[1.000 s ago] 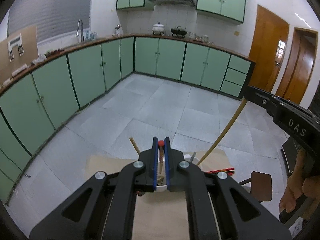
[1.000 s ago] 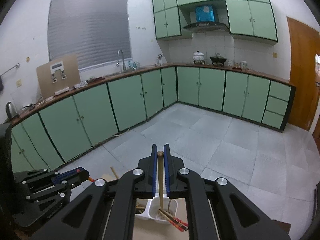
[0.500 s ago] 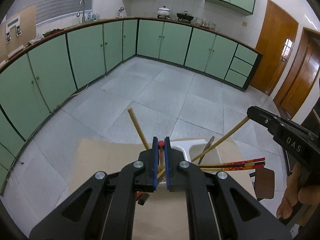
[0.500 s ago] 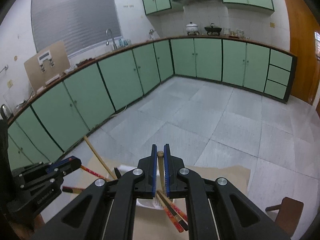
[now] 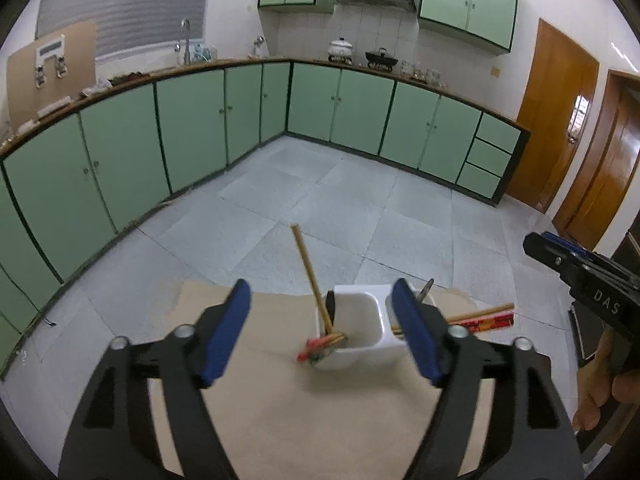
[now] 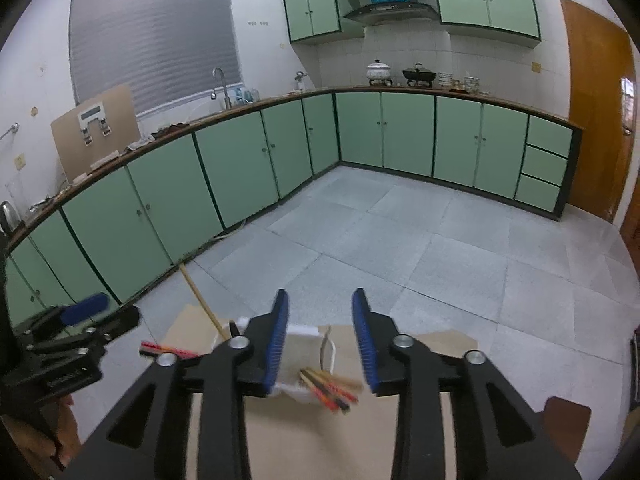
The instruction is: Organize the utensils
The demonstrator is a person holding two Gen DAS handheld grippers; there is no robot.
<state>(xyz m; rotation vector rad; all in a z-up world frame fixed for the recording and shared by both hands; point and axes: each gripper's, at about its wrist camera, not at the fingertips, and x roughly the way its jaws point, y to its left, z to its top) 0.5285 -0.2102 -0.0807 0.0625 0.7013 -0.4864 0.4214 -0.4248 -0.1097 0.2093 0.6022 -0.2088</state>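
We see the white holder (image 5: 356,332) standing on the tabletop (image 5: 304,412), with chopsticks (image 5: 310,276) leaning out of it: 1 bamboo stick tilts up to the left, while red ends (image 5: 316,352) poke over the near rim. Our left tool (image 5: 322,332) hangs just before it, fingers spread wide and empty. Our right tool (image 6: 320,344) is likewise spread, above the holder's other side with its chopstick ends (image 6: 330,390).

White holder (image 5: 362,334), tan tabletop (image 5: 288,408), red-patterned chopsticks (image 5: 486,322) w/ plain wood ones (image 5: 310,276). Black tools, blue pads (image 6: 278,342). Mint-green cabinets (image 6: 408,134), grey floor tiles (image 5: 340,208).
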